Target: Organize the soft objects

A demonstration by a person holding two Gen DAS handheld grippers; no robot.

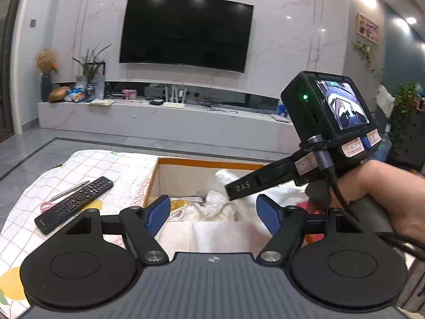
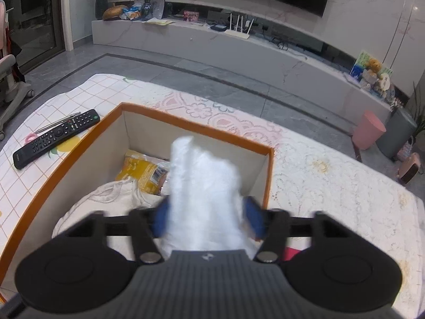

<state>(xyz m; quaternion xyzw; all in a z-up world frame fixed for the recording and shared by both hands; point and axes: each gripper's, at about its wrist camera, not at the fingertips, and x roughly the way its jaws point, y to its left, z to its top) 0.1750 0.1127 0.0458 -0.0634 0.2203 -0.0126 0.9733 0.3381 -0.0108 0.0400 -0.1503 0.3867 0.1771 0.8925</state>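
The right tool (image 2: 208,220) tilts steeply down over the orange-rimmed box (image 2: 186,125), its blue pads parted, with a white fluffy cloth (image 2: 204,186) standing between them; motion blur hides whether the pads touch it, though they seem clear of it. The left tool (image 1: 213,214) points more gently down at the box's near side, spread wide and empty. A hand (image 1: 385,194) grips the right tool's handle. Left on the desk (image 2: 332,186) lies a remote (image 2: 57,138).
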